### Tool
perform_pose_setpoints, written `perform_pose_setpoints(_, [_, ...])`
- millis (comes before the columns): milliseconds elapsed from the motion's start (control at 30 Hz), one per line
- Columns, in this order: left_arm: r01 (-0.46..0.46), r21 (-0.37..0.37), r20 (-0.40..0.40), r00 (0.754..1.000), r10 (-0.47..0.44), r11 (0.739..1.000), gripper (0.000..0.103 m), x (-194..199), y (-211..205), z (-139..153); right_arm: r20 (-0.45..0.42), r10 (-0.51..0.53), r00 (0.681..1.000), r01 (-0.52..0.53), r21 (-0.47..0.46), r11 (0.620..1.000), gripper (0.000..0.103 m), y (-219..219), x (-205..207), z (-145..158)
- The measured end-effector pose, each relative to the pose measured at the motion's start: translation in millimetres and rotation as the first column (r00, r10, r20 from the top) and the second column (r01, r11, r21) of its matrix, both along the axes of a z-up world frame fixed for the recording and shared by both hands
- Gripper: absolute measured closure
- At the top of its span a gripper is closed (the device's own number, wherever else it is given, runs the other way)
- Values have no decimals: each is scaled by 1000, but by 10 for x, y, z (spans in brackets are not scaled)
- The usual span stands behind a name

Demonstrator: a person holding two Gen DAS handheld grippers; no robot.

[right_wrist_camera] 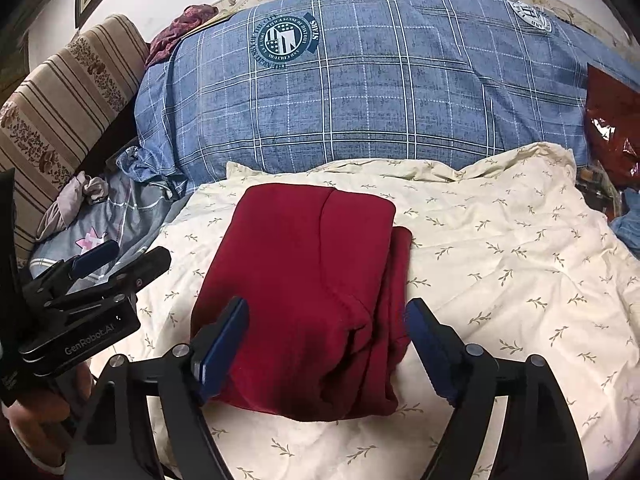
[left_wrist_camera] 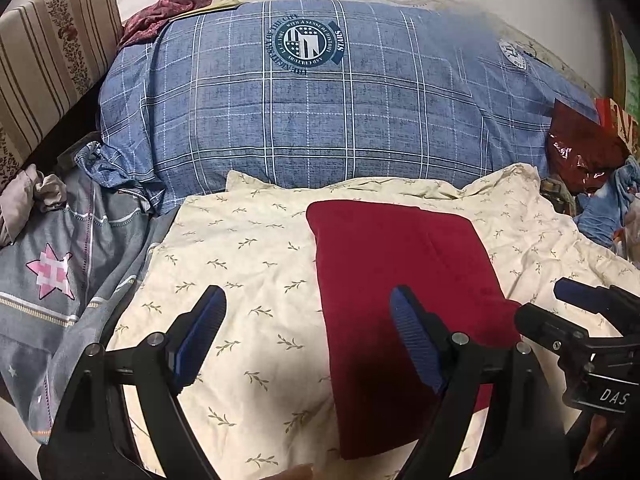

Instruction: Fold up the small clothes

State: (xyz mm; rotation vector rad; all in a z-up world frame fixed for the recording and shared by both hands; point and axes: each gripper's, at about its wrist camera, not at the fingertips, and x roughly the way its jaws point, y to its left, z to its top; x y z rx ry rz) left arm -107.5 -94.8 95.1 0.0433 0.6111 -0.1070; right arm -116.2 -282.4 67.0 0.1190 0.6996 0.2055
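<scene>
Folded red garment (right_wrist_camera: 304,292) flat on cream sheet (right_wrist_camera: 500,264) — left gripper (left_wrist_camera: 308,336) and right gripper (right_wrist_camera: 326,344) both spread wide, holding nothing.

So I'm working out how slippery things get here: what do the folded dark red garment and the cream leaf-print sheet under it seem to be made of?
The dark red garment looks like a soft matte knit, perhaps fleece or jersey: no sheen, thick rounded fold edges. The cream leaf-print sheet looks like thin woven cotton or a blend, with fine sharp wrinkles and a flat printed surface. Neither can be told for certain.
</scene>
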Motion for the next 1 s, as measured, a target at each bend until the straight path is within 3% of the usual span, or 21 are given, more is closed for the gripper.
perform_pose_setpoints(1000, [9, 69, -16, 1000, -8, 998, 18, 32, -198, -91, -36, -37, 999, 37, 4, 999, 17, -120, 95, -148])
